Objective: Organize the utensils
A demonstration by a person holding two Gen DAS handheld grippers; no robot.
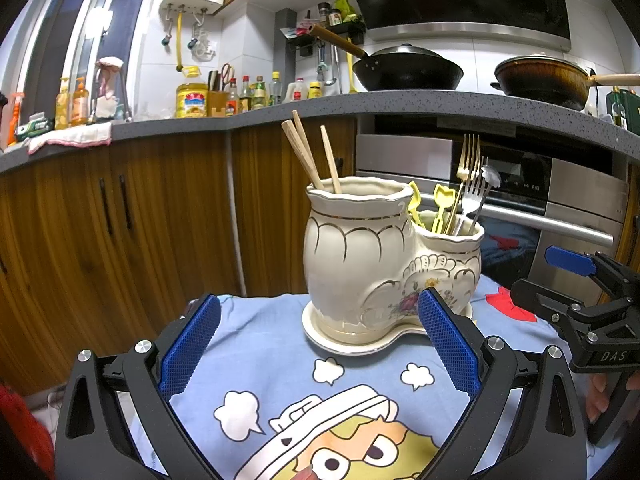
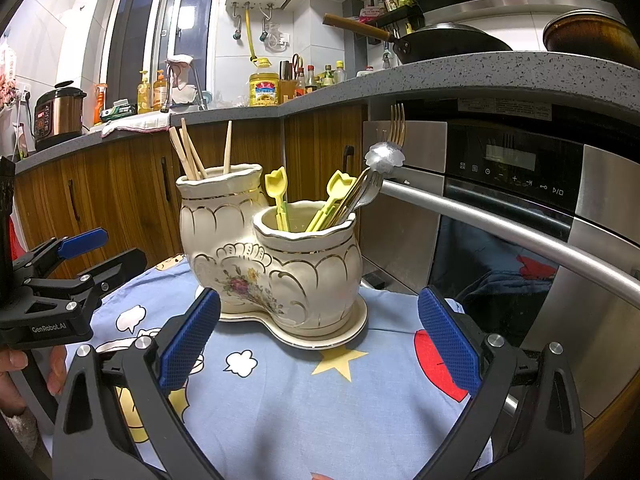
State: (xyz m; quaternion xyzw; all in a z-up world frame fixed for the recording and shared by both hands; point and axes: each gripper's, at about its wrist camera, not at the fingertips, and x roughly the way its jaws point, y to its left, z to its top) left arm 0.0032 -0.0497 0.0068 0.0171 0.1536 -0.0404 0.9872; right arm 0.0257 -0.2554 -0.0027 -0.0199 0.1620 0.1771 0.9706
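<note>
A cream ceramic double-pot utensil holder (image 1: pixel 360 256) (image 2: pixel 280 264) stands on its saucer on a small table with a blue cartoon cloth (image 1: pixel 280 380) (image 2: pixel 300 392). The taller pot holds wooden chopsticks (image 1: pixel 308 156) (image 2: pixel 192 152). The lower pot holds yellow tulip-handled picks (image 1: pixel 442 204) (image 2: pixel 280 196), a gold fork (image 1: pixel 469 160) (image 2: pixel 397 124), a silver fork (image 1: pixel 472 196) and a silver spoon (image 2: pixel 384 158). My left gripper (image 1: pixel 320 344) is open and empty just in front of the holder. My right gripper (image 2: pixel 320 344) is open and empty, also facing it; it also shows in the left wrist view (image 1: pixel 560 276).
Wooden cabinets (image 1: pixel 120 220) and a grey counter (image 1: pixel 400 104) with bottles, a wok (image 1: pixel 404 66) and a pot stand behind. A steel built-in oven (image 2: pixel 520 220) with a bar handle is close on the right. The left gripper appears at the left edge of the right wrist view (image 2: pixel 88 256).
</note>
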